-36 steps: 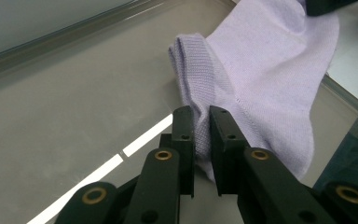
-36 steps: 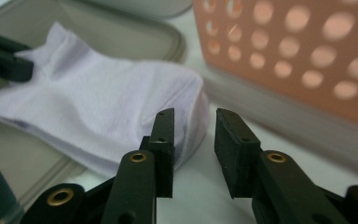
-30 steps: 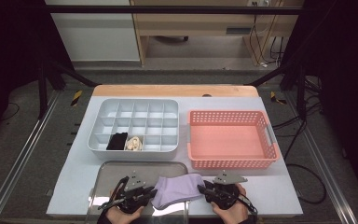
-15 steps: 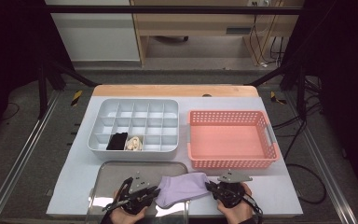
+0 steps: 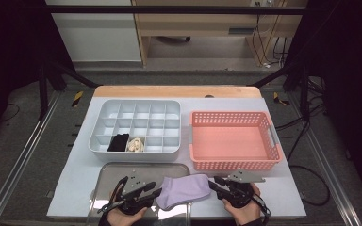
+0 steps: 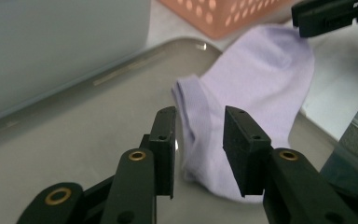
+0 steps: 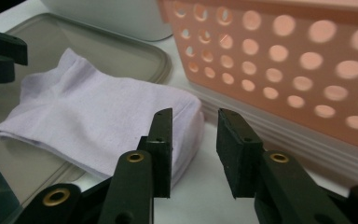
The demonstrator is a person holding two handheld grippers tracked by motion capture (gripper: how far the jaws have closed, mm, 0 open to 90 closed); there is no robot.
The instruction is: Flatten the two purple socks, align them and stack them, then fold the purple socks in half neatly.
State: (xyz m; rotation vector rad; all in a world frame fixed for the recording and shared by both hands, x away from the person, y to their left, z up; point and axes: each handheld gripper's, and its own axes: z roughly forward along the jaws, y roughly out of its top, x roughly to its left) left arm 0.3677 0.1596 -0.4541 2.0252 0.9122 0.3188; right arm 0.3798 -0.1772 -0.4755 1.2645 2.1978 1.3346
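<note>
Sock (image 6: 251, 107) cuff before left claw (image 6: 198, 140)

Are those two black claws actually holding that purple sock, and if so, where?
Nothing is held. Both the left gripper and the right gripper are open, one at each end of the purple sock, which lies flat.

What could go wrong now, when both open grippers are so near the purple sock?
The purple sock lies half on the metal tray and half off its rim, so a pull by one gripper may drag it askew. The left gripper has open jaws over the cuff and might pinch one layer only. The right gripper, close to the pink basket, might bump it.
</note>
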